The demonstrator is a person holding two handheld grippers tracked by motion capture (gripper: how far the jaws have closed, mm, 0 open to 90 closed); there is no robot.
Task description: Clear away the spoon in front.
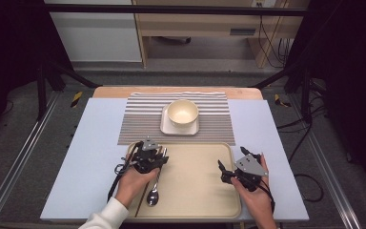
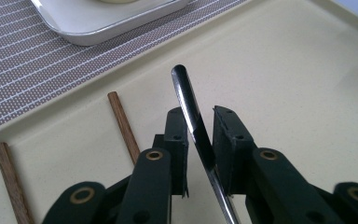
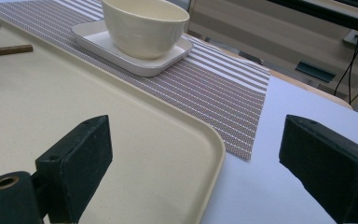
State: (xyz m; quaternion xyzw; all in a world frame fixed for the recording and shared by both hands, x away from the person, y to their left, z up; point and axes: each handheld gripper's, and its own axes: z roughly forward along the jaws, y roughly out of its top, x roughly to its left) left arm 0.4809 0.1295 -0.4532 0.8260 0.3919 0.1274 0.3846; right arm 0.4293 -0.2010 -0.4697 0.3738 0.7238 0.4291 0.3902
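Note:
A metal spoon (image 1: 153, 193) lies on the left part of a beige tray (image 1: 195, 191), bowl end toward me. My left gripper (image 1: 161, 155) is low over its handle. In the left gripper view the dark handle (image 2: 191, 107) runs between the two jaws (image 2: 200, 112), which stand a little apart, and I see no pad pressing on it. Two wooden chopsticks (image 2: 123, 123) lie on the tray just left of the spoon. My right gripper (image 1: 231, 157) hovers wide open over the tray's right edge (image 3: 214, 140) with nothing between its jaws (image 3: 196, 140).
A cream bowl (image 1: 182, 112) stands on a small white square plate (image 1: 167, 126) on a striped placemat (image 1: 214, 119) beyond the tray. Everything rests on a pale blue sheet (image 1: 86, 157) over the table. Dark frame posts and cables flank the table.

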